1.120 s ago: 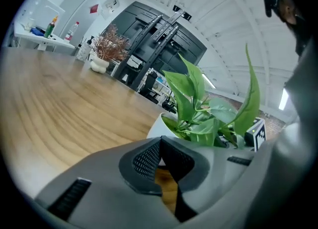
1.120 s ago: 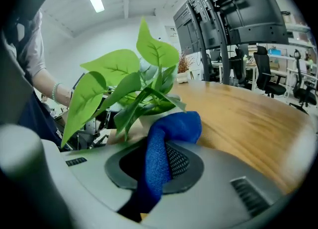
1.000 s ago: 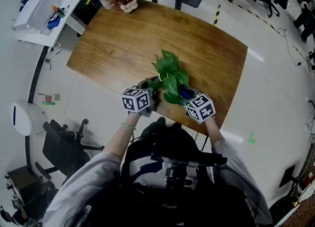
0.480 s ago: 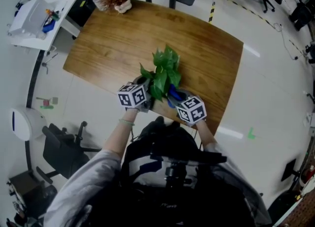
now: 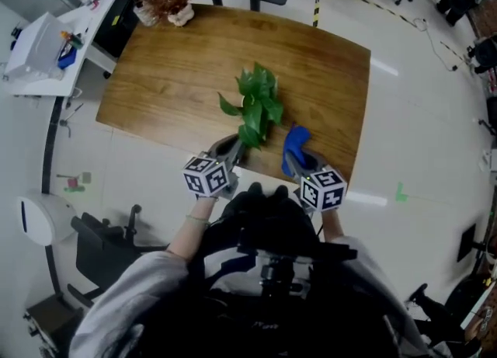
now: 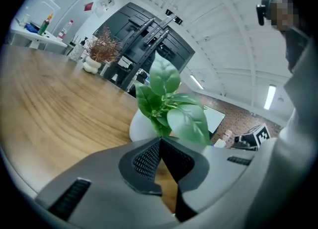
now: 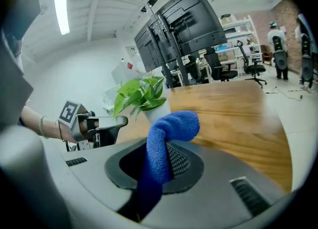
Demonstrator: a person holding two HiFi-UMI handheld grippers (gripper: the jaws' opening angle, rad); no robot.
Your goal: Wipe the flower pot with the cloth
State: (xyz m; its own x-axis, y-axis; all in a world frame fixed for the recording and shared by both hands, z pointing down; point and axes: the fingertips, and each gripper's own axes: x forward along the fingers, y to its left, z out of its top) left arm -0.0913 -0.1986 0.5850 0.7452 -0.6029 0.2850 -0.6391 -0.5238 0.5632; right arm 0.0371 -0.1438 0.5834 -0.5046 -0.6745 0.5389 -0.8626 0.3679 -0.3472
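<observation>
The fingers [image 6: 146, 159] of the left gripper [image 6: 161, 141] are pressed together at the tips, and there is nothing between them. The fingers [image 7: 180, 161] of the right gripper [image 7: 166, 152] are squeezed tight on the blue cloth [image 7: 171, 126], which pokes up out of them in a fat loop.

Just past the left tips stands the white flower pot [image 6: 141, 126]. It is near them but not touching, and its green leaves [image 6: 171, 109] hang over it. The pot stands up straight on the wooden table [image 5: 178, 61], close to the edge by the person. In the right gripper view the pot is a bit further off, with bare table between it and the cloth.

A moment ago both grippers were tucked in close under the leaves, one on each side of the pot, with the cloth right up by it. Now both have pulled back toward the person, and the cloth is out in the open, off to the right of the plant. (I cannot tell if the left one had hold of the pot back then, because the leaves hid it.)

So no rubbing is going on now. I think one wipe is over, or there is a short stop. If more wiping is needed, the cloth has to go back to the pot's side. The left gripper should probably steady the pot again too — it looks small and could slide or tip near that edge.
</observation>
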